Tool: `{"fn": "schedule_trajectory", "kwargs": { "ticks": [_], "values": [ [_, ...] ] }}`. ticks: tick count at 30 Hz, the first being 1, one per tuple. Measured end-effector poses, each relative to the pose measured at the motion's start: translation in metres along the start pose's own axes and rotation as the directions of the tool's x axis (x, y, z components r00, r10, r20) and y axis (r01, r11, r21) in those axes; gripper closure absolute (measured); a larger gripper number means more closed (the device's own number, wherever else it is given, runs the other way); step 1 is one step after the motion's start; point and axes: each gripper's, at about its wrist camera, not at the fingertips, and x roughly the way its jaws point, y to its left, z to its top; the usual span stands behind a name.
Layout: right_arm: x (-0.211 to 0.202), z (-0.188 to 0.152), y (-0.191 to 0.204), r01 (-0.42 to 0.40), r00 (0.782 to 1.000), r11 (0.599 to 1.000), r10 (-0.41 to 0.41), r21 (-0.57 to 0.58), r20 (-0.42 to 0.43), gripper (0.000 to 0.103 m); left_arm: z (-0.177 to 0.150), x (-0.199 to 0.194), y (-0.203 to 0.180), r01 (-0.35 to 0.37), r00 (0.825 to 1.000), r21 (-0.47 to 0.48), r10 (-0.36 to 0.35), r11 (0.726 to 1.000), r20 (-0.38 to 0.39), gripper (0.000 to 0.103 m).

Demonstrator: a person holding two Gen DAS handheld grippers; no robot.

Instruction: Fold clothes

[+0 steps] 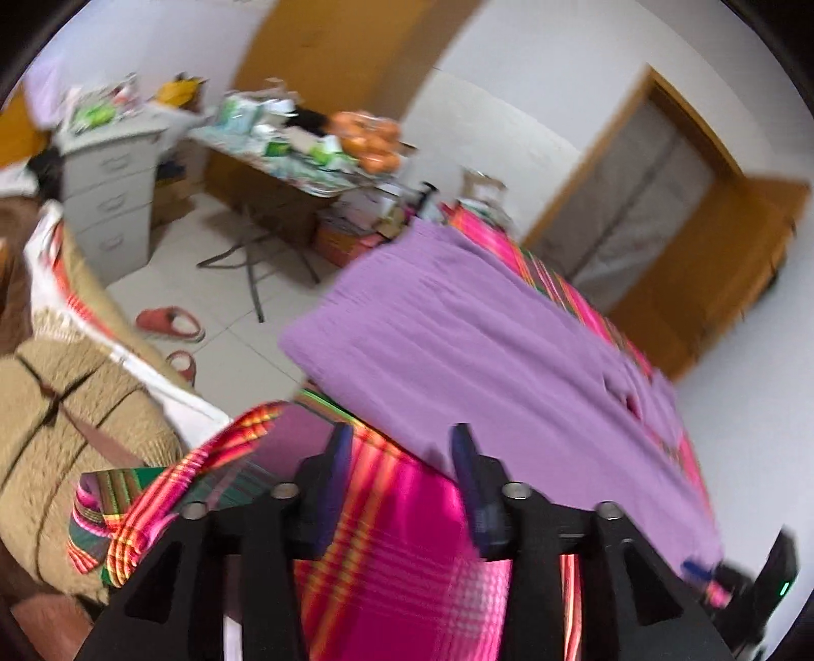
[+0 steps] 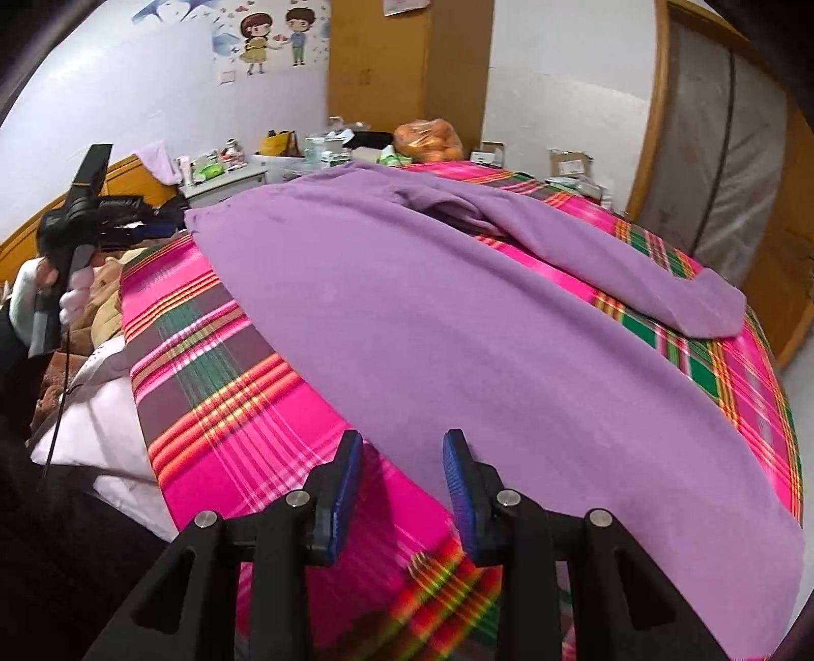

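Purple garment (image 2: 458, 325) lies spread flat across the pink plaid cloth (image 2: 219, 407) that covers the bed; from my right wrist view I see one sleeve (image 2: 661, 284) stretched out to the far right, its cuff resting on a green-checked patch of the cloth. The garment's near edge runs diagonally just ahead of my right gripper (image 2: 402, 473). That gripper's blue fingers (image 2: 455, 478) stand apart with nothing between them; the right one sits at the garment's edge, though I cannot tell whether it touches the fabric.

From my left wrist view, which is motion-blurred, the same garment (image 1: 458, 346) drapes over the bed's corner, and my left gripper (image 1: 402, 462) hovers over the plaid cloth (image 1: 397, 549) with its fingers (image 1: 470, 483) likewise apart and empty, the garment's hem just beyond their tips. At the lower right of that view I catch the other gripper's dark body with a small green light (image 1: 783, 589).

In the right wrist view the left gripper appears at the far left, held in a hand (image 2: 46, 284). Beyond the bed stands a cluttered tabletop (image 1: 285, 147) with a bag of oranges (image 1: 369, 140), a grey drawer cabinet (image 1: 112, 198), and red slippers (image 1: 170, 323) on the tiled floor (image 1: 239, 351). A cartoon sticker (image 2: 274, 35) decorates the wall.
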Motion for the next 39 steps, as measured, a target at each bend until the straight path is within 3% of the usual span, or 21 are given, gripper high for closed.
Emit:
{"fn": "schedule_trajectory", "kwargs": {
  "ticks": [4, 10, 11, 12, 14, 24, 30, 35, 39],
  "values": [
    [0.007, 0.006, 0.001, -0.022, 1.000, 1.000, 0.022, -0.015, -0.001, 0.070, 0.010, 0.009, 0.014, 0.000, 1.000, -0.067, 0.001, 0.998, 0.004, 0.055],
    [0.016, 0.015, 0.006, -0.035, 0.999, 0.998, 0.034, -0.045, -0.008, 0.098, 0.026, 0.028, 0.010, 0.017, 1.000, -0.096, -0.019, 0.995, -0.015, 0.056],
    [0.016, 0.015, 0.006, -0.033, 0.999, 0.998, 0.033, -0.047, -0.008, 0.099, 0.028, 0.031, 0.009, 0.019, 1.000, -0.098, -0.021, 0.995, -0.015, 0.059],
    [0.017, 0.016, 0.006, -0.032, 0.999, 0.998, 0.031, -0.047, -0.007, 0.100, 0.029, 0.034, 0.008, 0.021, 1.000, -0.102, -0.022, 0.995, -0.014, 0.077],
    [0.018, 0.016, 0.005, -0.037, 0.999, 0.998, 0.036, -0.042, -0.008, 0.100, 0.031, 0.037, 0.010, 0.017, 1.000, -0.110, -0.019, 0.994, -0.017, 0.099],
    [-0.020, 0.013, 0.024, -0.121, 0.992, 0.991, 0.122, -0.052, 0.018, 0.101, 0.033, -0.003, 0.017, 0.047, 0.996, -0.099, -0.039, 0.994, 0.084, 0.101],
    [0.000, 0.003, 0.026, -0.132, 0.991, 0.991, 0.131, -0.021, -0.037, 0.101, 0.022, 0.005, 0.029, 0.027, 0.999, -0.122, -0.021, 0.992, 0.050, 0.101],
    [0.000, 0.003, 0.024, -0.147, 0.989, 0.989, 0.147, -0.009, -0.031, 0.101, 0.017, 0.004, 0.036, 0.033, 0.998, -0.132, -0.027, 0.991, 0.050, 0.101],
    [-0.003, 0.002, 0.015, -0.161, 0.987, 0.987, 0.161, 0.026, -0.018, 0.098, 0.014, 0.012, 0.036, 0.039, 0.999, -0.117, -0.039, 0.992, 0.005, 0.101]
  ]
}}
